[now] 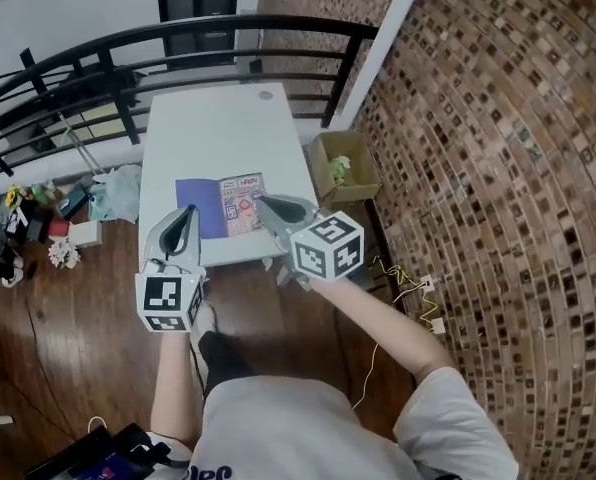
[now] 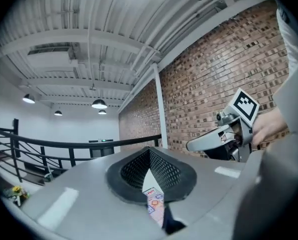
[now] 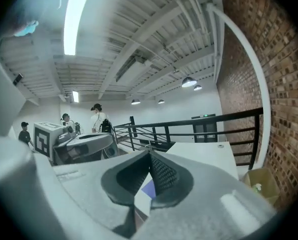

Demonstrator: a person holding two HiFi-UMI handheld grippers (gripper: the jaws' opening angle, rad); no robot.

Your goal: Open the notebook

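Observation:
The notebook (image 1: 223, 206) lies flat near the front edge of the white table (image 1: 218, 118), with a purple part at its left and a colourful printed part at its right. Both grippers hover above the table's front edge and touch nothing. My left gripper (image 1: 186, 214) is over the notebook's left side, and its jaws are together. My right gripper (image 1: 262, 203) is at the notebook's right edge and is shut and empty. Through the left gripper's (image 2: 149, 152) narrow slit I see the notebook (image 2: 156, 204) below. The right gripper's (image 3: 150, 154) slit shows a purple patch of notebook (image 3: 148, 189).
A black railing (image 1: 178, 48) runs behind the table. A brick wall (image 1: 498, 118) stands at the right. An open cardboard box (image 1: 343, 163) sits on the floor beside the table. Clutter (image 1: 58, 218) lies on the floor at the left, cables (image 1: 408, 283) at the right. People (image 3: 96, 116) stand far off.

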